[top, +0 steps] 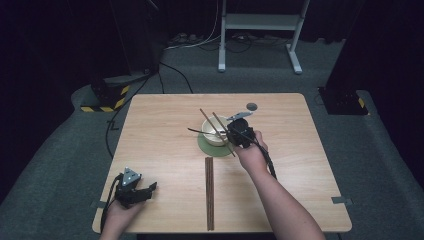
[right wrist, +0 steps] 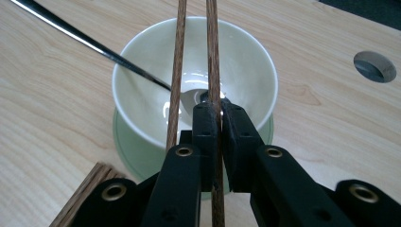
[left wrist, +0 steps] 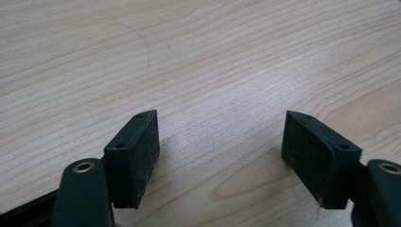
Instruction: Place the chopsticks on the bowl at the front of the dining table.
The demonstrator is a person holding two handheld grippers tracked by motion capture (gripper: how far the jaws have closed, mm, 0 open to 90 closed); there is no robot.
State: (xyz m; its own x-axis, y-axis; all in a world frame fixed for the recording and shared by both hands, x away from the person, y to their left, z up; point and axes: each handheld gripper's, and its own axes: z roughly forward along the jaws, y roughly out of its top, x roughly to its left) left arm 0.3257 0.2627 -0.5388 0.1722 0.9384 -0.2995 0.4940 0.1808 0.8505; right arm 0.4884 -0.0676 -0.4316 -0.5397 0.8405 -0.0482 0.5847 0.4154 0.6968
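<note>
Right tongs (right wrist: pixel 218 113) clamp 1 chopstick (right wrist: pixel 213 52) above bowl (right wrist: pixel 246 71); 2nd alongside.

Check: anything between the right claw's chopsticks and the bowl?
Nothing visible blocks them. The right claw holds one chopstick over the bowl; a second runs beside it. A spoon leans in the bowl's far side.

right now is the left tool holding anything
No, the left tool stands open over the bare wooden table, with nothing between its pads.
</note>
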